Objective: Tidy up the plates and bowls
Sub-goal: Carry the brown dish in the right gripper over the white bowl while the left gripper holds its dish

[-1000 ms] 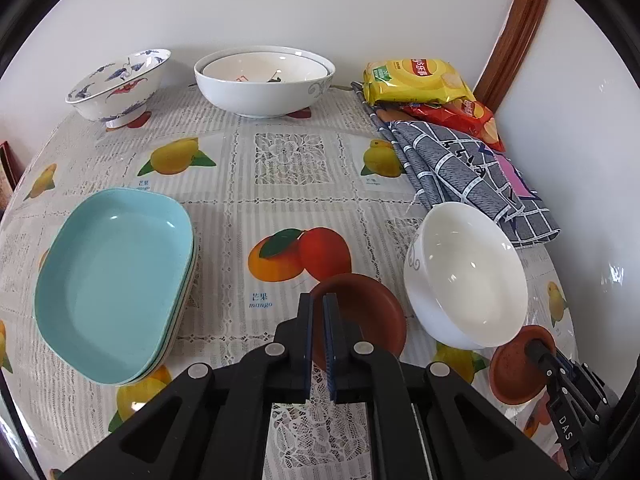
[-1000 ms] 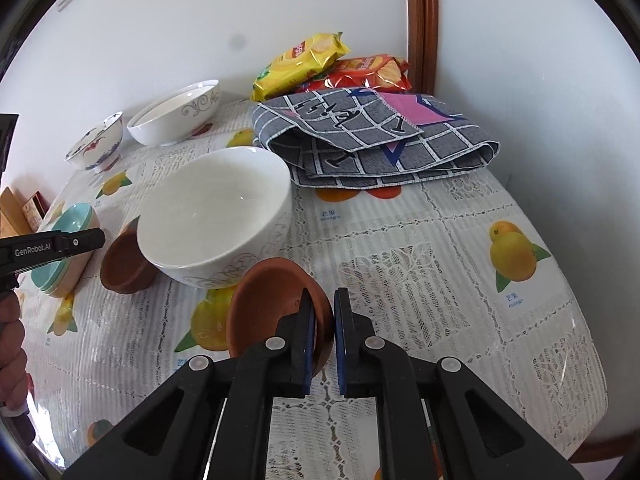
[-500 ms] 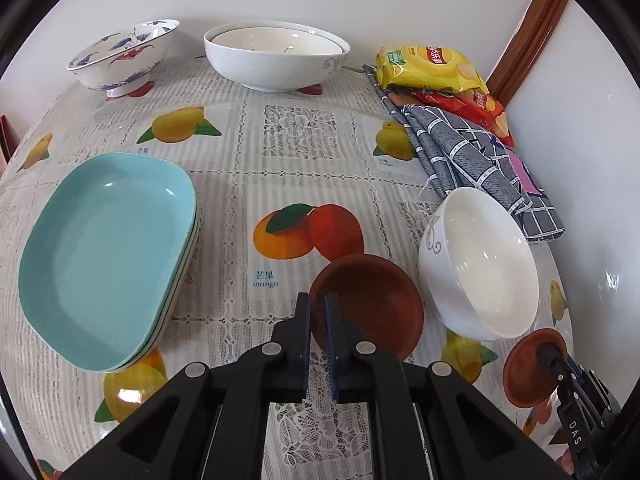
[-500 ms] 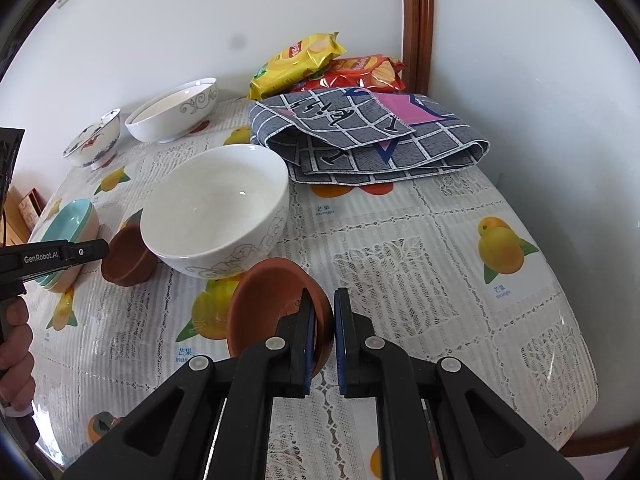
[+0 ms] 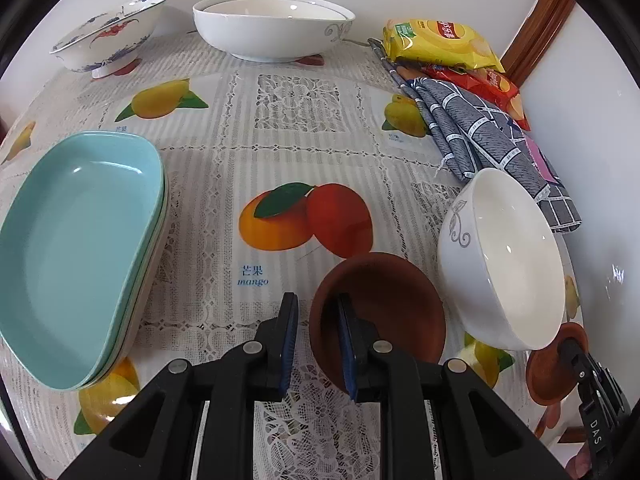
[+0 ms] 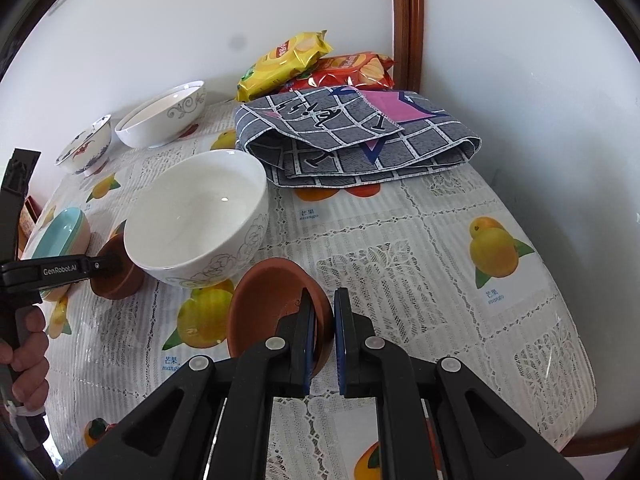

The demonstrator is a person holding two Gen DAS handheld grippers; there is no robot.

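Two brown saucers: the left gripper (image 5: 318, 338) is opening, releasing one (image 5: 384, 312) beside the white bowl (image 5: 508, 260); the right gripper (image 6: 322, 332) clamps another (image 6: 276, 300), likely stacked next.

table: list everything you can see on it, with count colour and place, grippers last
brown saucers: 2, terracotta; one under the left gripper, one in the right gripper
white bowl: 1, white with grey scrollwork, between the two saucers
large white bowls: 2 nested, white, far edge by the wall
patterned bowl: 1, white with blue and red, far left corner
oval dishes: a stack, top one pale blue, left side
chip bags: 2, yellow over red, far right corner
folded cloth: 1, grey checked, before the bags
tablecloth: 1, white lace with fruit prints
left gripper: black, jaws opening astride its saucer's rim
right gripper: black, shut on its saucer's rim
hand: 1, on the left gripper's handle
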